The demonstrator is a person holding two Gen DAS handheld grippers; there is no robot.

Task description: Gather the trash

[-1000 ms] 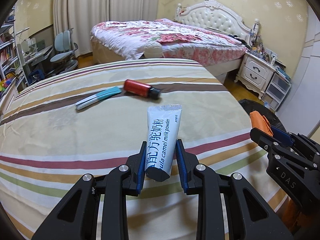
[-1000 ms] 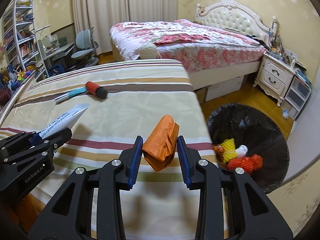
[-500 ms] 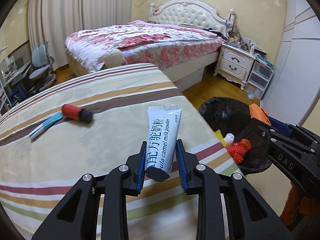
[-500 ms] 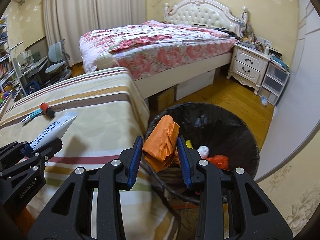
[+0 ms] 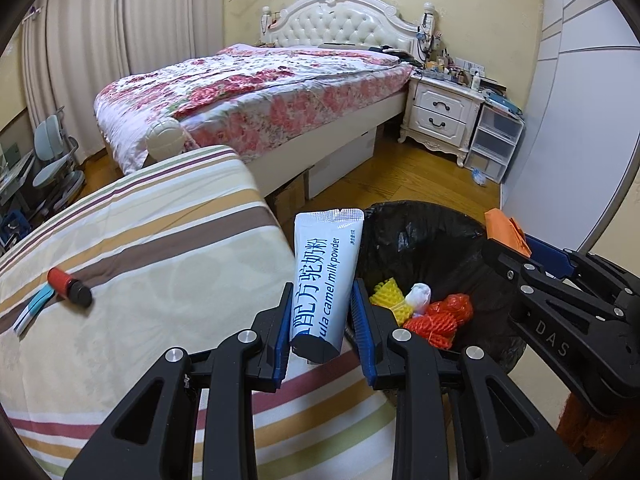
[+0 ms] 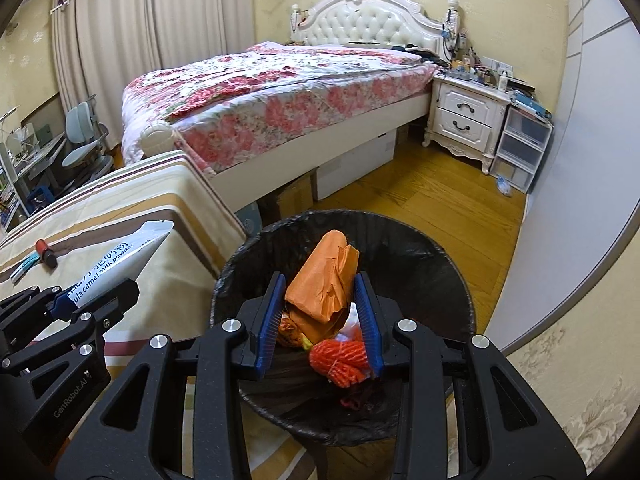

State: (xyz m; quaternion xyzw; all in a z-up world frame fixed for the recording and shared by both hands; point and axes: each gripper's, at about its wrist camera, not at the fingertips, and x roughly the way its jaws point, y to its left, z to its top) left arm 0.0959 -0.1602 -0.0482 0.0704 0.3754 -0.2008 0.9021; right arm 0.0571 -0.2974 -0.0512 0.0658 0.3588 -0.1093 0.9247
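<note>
My left gripper (image 5: 322, 312) is shut on a white and blue milk powder sachet (image 5: 325, 276), held over the right edge of the striped bed (image 5: 140, 240), beside the bin. My right gripper (image 6: 320, 312) is shut on a crumpled orange wrapper (image 6: 324, 280) and hangs directly above the black-lined trash bin (image 6: 440, 280). In the bin (image 5: 420, 236) lie a yellow foam net (image 5: 386, 296), a white scrap (image 5: 418, 294) and red netting (image 5: 438, 318). A red tube with a black cap (image 5: 68, 286) and a light blue wrapper (image 5: 34, 306) rest on the striped bed. The right gripper (image 5: 520, 248) also shows at the left wrist view's right edge.
A large bed with a floral cover (image 6: 280, 92) stands behind. A white nightstand (image 6: 468, 120) and plastic drawers (image 6: 520, 148) line the far right wall. Wooden floor (image 6: 420, 200) lies beyond the bin. Desk chairs (image 6: 84, 144) stand at the far left.
Both grippers have swung to the right, from above the striped bed toward the bin. The orange wrapper now hangs over the bin's opening and the sachet is at the bed's edge.
</note>
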